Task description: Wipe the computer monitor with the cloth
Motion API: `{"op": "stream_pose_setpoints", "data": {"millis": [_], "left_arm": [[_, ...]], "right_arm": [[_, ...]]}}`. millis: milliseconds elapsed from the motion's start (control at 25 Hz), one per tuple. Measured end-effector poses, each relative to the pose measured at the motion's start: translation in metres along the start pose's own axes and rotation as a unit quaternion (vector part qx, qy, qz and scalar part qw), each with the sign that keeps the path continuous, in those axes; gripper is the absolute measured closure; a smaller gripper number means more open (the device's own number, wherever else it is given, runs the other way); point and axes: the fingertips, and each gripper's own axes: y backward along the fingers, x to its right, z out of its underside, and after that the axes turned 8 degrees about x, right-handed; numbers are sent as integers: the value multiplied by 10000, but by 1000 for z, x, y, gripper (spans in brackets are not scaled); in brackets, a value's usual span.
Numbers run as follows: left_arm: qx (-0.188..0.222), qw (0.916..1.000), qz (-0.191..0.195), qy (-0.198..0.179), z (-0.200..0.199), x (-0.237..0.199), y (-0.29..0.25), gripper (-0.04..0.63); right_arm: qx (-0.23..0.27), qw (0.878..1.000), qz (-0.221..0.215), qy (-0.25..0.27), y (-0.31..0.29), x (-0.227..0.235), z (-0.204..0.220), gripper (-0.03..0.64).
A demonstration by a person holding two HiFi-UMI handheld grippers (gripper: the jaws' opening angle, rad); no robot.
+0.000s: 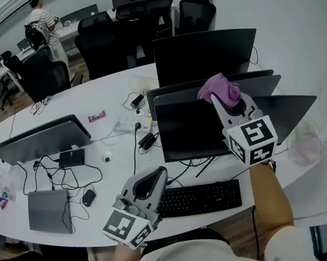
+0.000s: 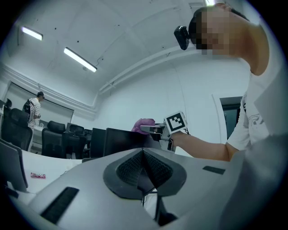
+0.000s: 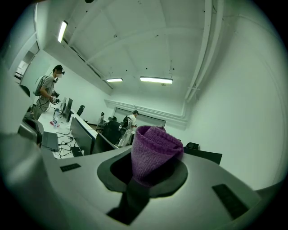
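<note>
Your right gripper (image 1: 222, 102) pinches the soft, floppy cloth (image 1: 219, 88) by its fold. It's light stuff and should bunch easily. Your left gripper (image 2: 143, 158) is pressed together, empty.

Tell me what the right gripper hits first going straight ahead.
Probably nothing near: beyond the purple cloth held in the right gripper, its view shows open room to the far wall, monitors lying below that line.
</note>
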Motion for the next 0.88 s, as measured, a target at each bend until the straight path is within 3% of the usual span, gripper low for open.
{"op": "stream_pose_setpoints", "data": {"millis": [880], "left_arm": [[-65, 9984, 570, 21, 38, 106, -113, 586]], "right_arm": [[-29, 9956, 881, 315, 116, 184, 49, 546]]}}
